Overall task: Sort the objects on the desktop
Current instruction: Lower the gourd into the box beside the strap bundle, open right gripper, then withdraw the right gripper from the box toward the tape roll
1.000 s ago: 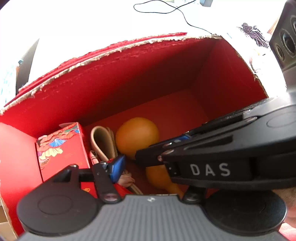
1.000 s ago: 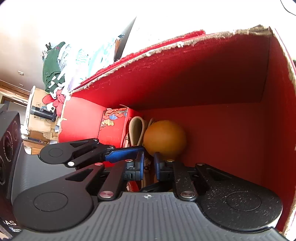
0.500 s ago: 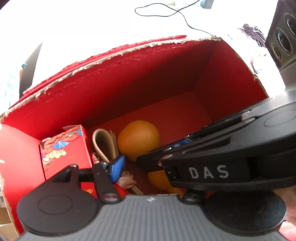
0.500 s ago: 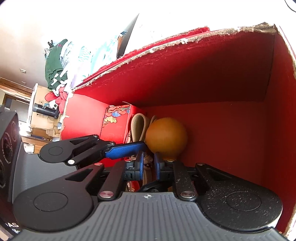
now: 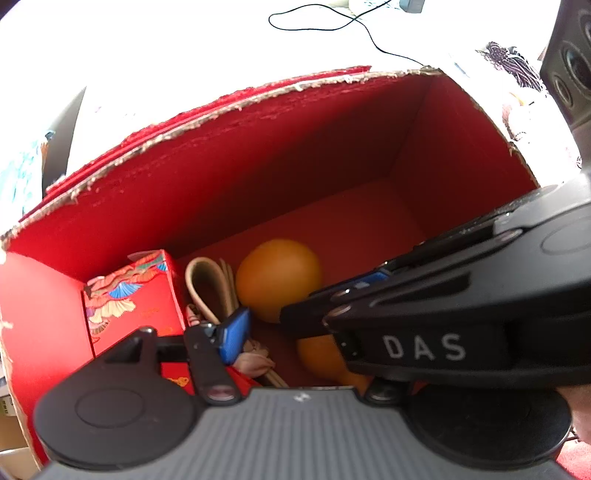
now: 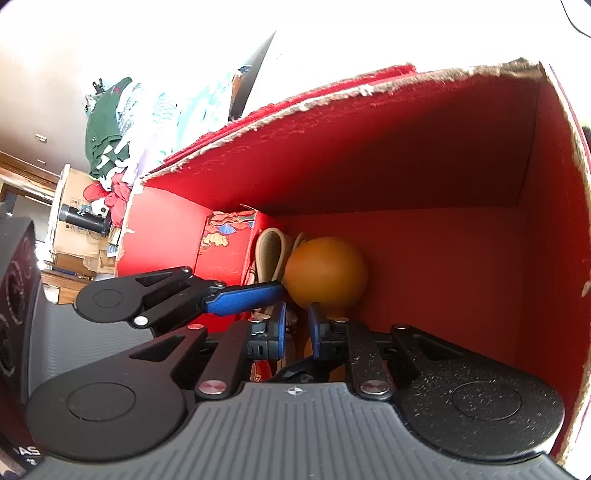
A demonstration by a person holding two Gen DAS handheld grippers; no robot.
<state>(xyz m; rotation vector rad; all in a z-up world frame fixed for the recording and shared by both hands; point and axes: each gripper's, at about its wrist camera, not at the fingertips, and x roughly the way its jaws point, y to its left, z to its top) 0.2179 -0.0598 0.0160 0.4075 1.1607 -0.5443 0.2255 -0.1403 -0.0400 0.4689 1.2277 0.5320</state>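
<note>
A deep red cardboard box (image 5: 258, 99) fills both views. On its floor lies an orange gourd (image 5: 277, 273) (image 6: 325, 269), big lobe far, small lobe near. My right gripper (image 6: 295, 317) hangs inside the box just above the gourd's small lobe. It is shut to a thin slit with nothing visible between its blue pads. In the left wrist view its black body (image 5: 424, 332) crosses the picture and hides my left gripper's right finger. My left gripper (image 5: 303, 332) is open, its left blue pad (image 5: 234, 334) over a pinkish cloth piece (image 5: 255, 360).
A small red patterned carton (image 5: 129, 302) stands in the box's left corner beside a beige looped strap (image 5: 201, 280). The box's right half has bare floor (image 6: 443, 266). Behind the box a black cable (image 5: 332, 22) lies on a white surface. Clothes (image 6: 107, 133) hang at left.
Both grippers have barely shifted over the box. Their finger gaps are the same, and the gourd, carton and strap lie where they were.
</note>
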